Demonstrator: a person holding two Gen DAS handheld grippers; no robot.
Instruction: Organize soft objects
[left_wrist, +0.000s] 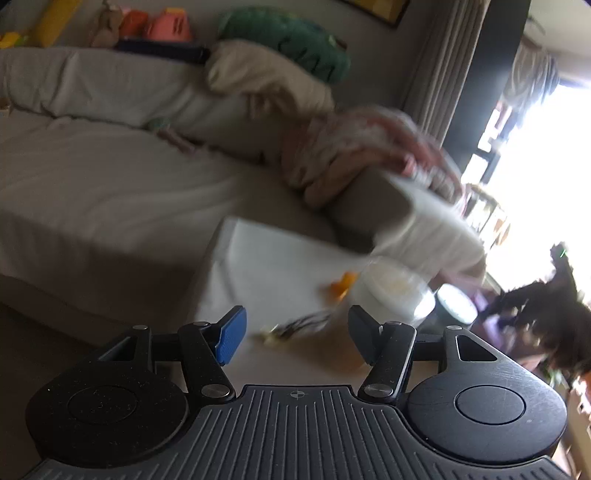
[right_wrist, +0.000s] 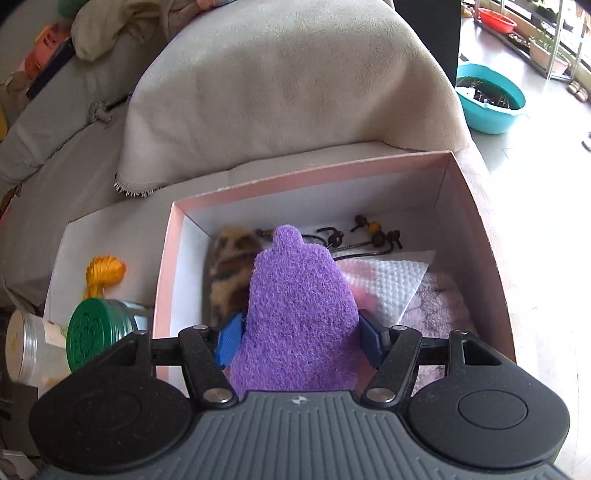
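Note:
My right gripper (right_wrist: 301, 338) is shut on a purple scrub sponge (right_wrist: 299, 306) and holds it over the open pink box (right_wrist: 476, 206). Inside the box lie a leopard-print furry piece (right_wrist: 231, 266), a white textured cloth (right_wrist: 395, 284), a pink fluffy piece (right_wrist: 441, 299) and dark cords with beads (right_wrist: 369, 232). My left gripper (left_wrist: 297, 334) is open and empty, above a white surface (left_wrist: 266, 266) with a small orange object (left_wrist: 341, 284) and a dark cord (left_wrist: 295, 326). The left wrist view is blurred.
An orange yarn tassel (right_wrist: 103, 273), a green-lidded jar (right_wrist: 98, 332) and a clear jar (right_wrist: 27, 347) sit left of the box. A beige sofa (right_wrist: 280, 85) with cushions and plush toys (left_wrist: 284, 40) lies behind. A teal basin (right_wrist: 491, 99) stands on the floor at right.

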